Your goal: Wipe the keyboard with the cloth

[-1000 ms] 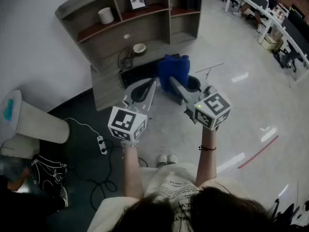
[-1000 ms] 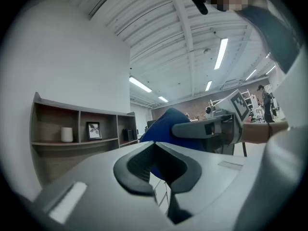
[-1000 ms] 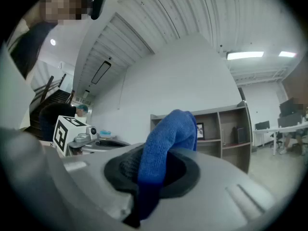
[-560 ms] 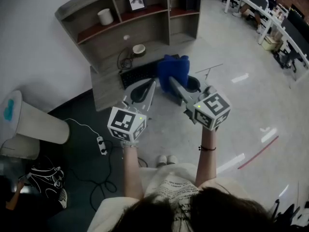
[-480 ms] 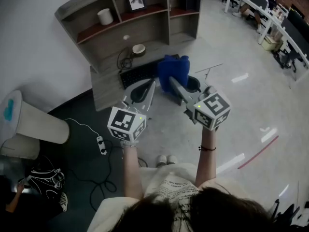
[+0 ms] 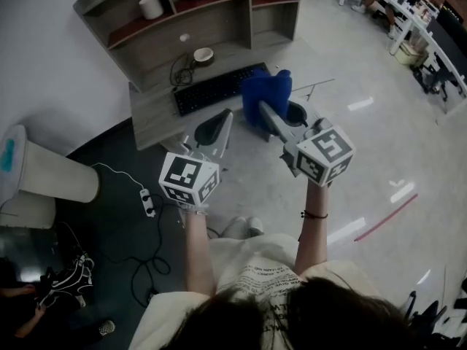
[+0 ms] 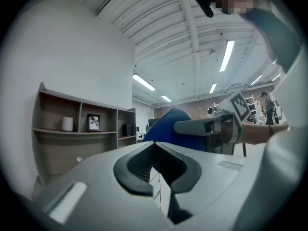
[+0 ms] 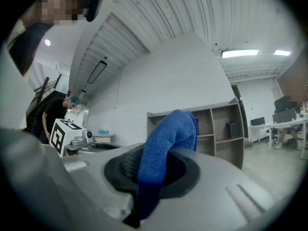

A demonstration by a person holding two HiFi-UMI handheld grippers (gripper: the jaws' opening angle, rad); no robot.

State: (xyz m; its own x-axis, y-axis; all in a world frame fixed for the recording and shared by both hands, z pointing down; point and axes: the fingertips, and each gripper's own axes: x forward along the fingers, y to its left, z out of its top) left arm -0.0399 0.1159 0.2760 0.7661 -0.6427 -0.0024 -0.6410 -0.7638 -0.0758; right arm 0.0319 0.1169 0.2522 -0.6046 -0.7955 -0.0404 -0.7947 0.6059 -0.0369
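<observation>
Head view: you're holding both grippers out in front of you, the left gripper and the right gripper running side by side and apart from each other. The keyboard is lying on the desk just ahead of the left jaws and ahead-left of the right ones, and neither gripper is touching it. The blue cloth is sticking up out of the right jaws, and from this angle its far edge is showing right beside the keyboard's right end. A bowl is sitting on the desk beyond the keyboard.

Right gripper view: your jaws are pinching the cloth, closed as far as the fabric is letting them. A thick fold is bulging up past the tips and a tail is hanging down between the pads. The shelves are standing beyond the jaws, and the left gripper's marker cube is showing off to the jaws' left.

Left gripper view: the left gripper is gripping nothing, its tips meeting with only a small hollow behind them. Beyond and right of these jaws the cloth is hanging in the right gripper's grip. To the jaws' left, the shelves are carrying a white cup and a picture frame.
</observation>
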